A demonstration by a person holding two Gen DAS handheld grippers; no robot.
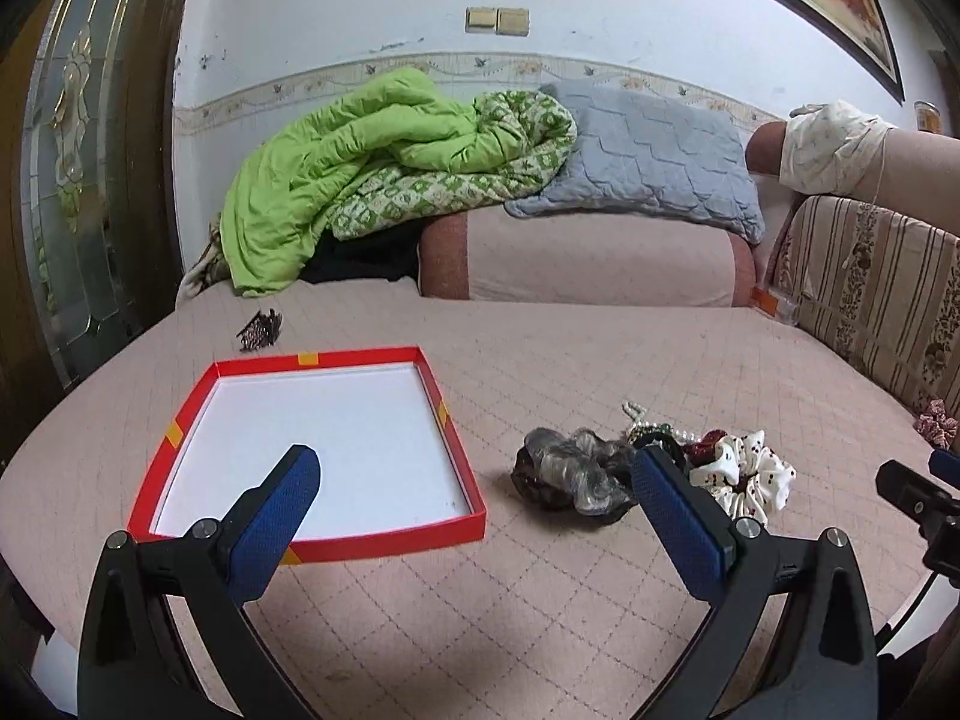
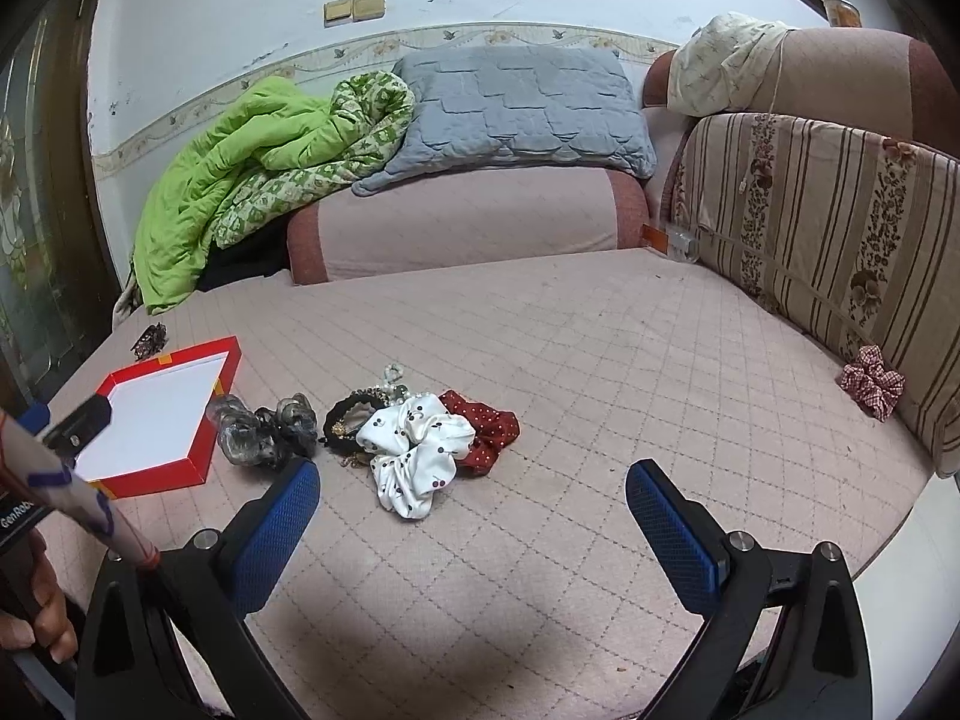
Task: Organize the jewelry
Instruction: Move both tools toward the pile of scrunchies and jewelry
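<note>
My left gripper (image 1: 477,498) spread wide, holding nothing, hovering above bed cover between red tray (image 1: 390,543) and scrunchie pile. My right gripper (image 2: 474,501) equally wide, empty, touching nothing. White cherry scrunchie (image 2: 414,450) just ahead of it, touching dark red dotted scrunchie (image 2: 486,426), grey sheer scrunchie (image 2: 264,429) beside tray. Checked scrunchie (image 2: 873,381) well apart, against striped cushion (image 2: 828,228).
</note>
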